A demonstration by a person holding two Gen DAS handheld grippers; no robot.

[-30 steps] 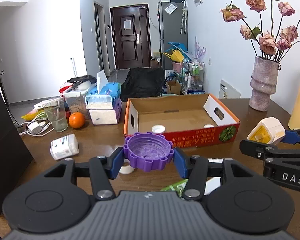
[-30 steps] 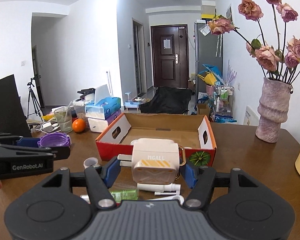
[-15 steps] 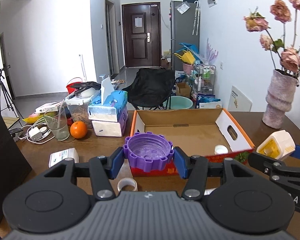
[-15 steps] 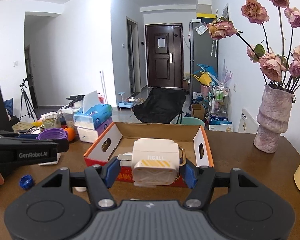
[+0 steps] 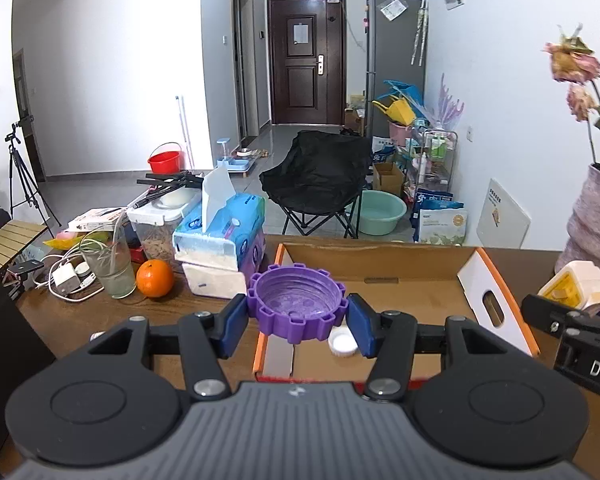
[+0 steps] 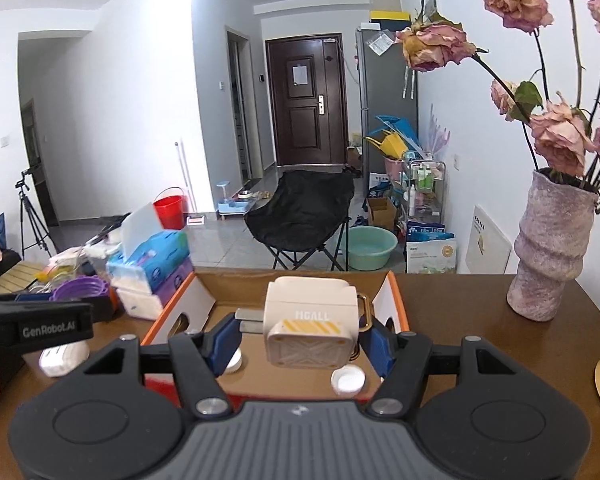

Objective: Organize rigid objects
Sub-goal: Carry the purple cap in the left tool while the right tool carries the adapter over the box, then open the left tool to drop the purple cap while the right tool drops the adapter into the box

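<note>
My left gripper [image 5: 298, 320] is shut on a purple toothed lid [image 5: 298, 306], open side up. It hovers over the near left corner of an orange-rimmed cardboard box [image 5: 496, 276]. My right gripper [image 6: 304, 340] is shut on a white plug adapter [image 6: 310, 320] with a yellow-striped face, held above the box's [image 6: 396, 292] near wall. A white cap [image 5: 343, 342] lies on the box floor, and in the right wrist view two white caps [image 6: 348, 379] show there. Each gripper appears at the edge of the other's view, the lid [image 6: 80, 288] and adapter [image 5: 576, 284] still in their jaws.
A pink vase [image 6: 548, 248] of dried roses stands at the table's right. Stacked tissue boxes [image 5: 220, 236], an orange [image 5: 154, 278], a glass [image 5: 112, 268] and chargers with cables [image 5: 66, 276] crowd the left. A white bottle [image 6: 62, 356] lies near the box's left side.
Both grippers have moved forward and slightly up, from in front of the box to over its near wall, each keeping its object. The box now fills the lower middle of both views.
</note>
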